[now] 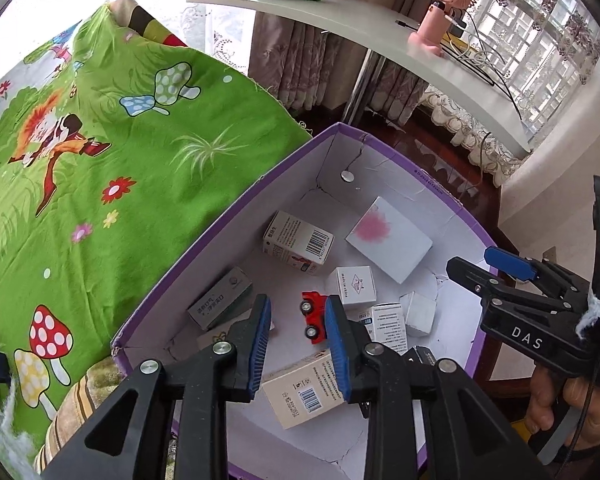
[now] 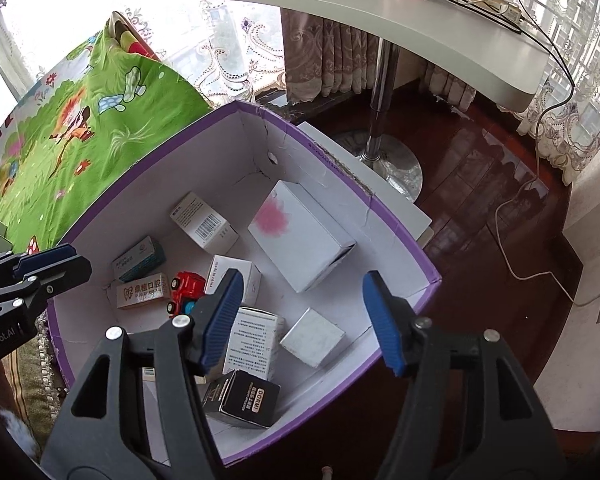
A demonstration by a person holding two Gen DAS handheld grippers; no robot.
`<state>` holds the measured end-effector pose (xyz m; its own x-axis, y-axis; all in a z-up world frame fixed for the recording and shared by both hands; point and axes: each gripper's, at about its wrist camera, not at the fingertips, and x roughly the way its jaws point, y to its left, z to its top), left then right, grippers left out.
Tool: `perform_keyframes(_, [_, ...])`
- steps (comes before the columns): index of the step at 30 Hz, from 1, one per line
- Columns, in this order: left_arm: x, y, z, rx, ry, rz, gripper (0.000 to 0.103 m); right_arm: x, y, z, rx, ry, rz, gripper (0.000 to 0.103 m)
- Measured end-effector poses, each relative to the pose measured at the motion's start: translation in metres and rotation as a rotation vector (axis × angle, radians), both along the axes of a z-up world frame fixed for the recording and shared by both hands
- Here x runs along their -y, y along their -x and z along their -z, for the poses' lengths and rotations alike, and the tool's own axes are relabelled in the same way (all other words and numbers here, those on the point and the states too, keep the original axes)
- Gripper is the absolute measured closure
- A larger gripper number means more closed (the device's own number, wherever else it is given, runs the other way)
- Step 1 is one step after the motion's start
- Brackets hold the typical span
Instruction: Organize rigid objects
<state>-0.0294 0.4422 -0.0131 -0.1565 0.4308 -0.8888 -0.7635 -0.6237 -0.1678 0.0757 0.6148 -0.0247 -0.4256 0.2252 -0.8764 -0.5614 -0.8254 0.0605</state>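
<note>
Above the purple box [image 2: 396,256], left gripper [image 1: 298,340] is parted slightly and right gripper [image 2: 300,320] wider; both hold nothing.

Daylight is filling both fisheye views, and it is burning out at the upper left.

The light is coming in through the window behind the lace curtains [image 2: 236,52], where the picture is washing out to plain white. The dark wooden floor [image 2: 480,152] is reflecting this light in pale glossy patches. Inside the purple box [image 2: 396,232] the white walls are staying bright, and the small cartons are throwing only soft, short shadows. Both lenses are bending straight lines strongly: the white table [image 1: 440,64] is curving like a bow, and black corners are closing around each frame. The focus is staying sharp in the centre, and the far edges are smearing a little.
</note>
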Motion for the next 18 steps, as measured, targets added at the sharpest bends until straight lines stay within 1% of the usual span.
perform_keyframes(4, [0.017, 0.005, -0.007, 0.009, -0.022, -0.032, 0.073, 0.007, 0.004, -0.005, -0.004, -0.004, -0.018, 0.037])
perform_keyframes(9, [0.047, 0.01, -0.018, 0.003, -0.052, -0.076, 0.067, 0.021, 0.011, -0.01, -0.005, -0.018, -0.051, 0.037])
perform_keyframes(10, [0.054, 0.011, -0.021, -0.003, -0.061, -0.088, 0.067, 0.024, 0.013, -0.01, -0.003, -0.026, -0.057, 0.036])
perform_keyframes(11, [0.063, 0.012, -0.025, -0.011, -0.071, -0.101, 0.065, 0.027, 0.016, -0.009, 0.001, -0.035, -0.065, 0.033])
perform_keyframes(12, [0.072, 0.013, -0.029, -0.024, -0.079, -0.115, 0.064, 0.03, 0.021, -0.005, 0.016, -0.044, -0.079, 0.03])
perform_keyframes(13, [0.082, 0.014, -0.032, -0.038, -0.083, -0.129, 0.062, 0.033, 0.026, 0.002, 0.045, -0.043, -0.091, 0.03])
perform_keyframes(16, [0.115, 0.016, -0.042, -0.075, -0.102, -0.171, 0.058, 0.042, 0.039, 0.019, 0.1, -0.022, -0.126, 0.03])
perform_keyframes(18, [0.139, 0.018, -0.047, -0.093, -0.115, -0.21, 0.057, 0.049, 0.05, 0.034, 0.173, -0.051, -0.156, 0.03])
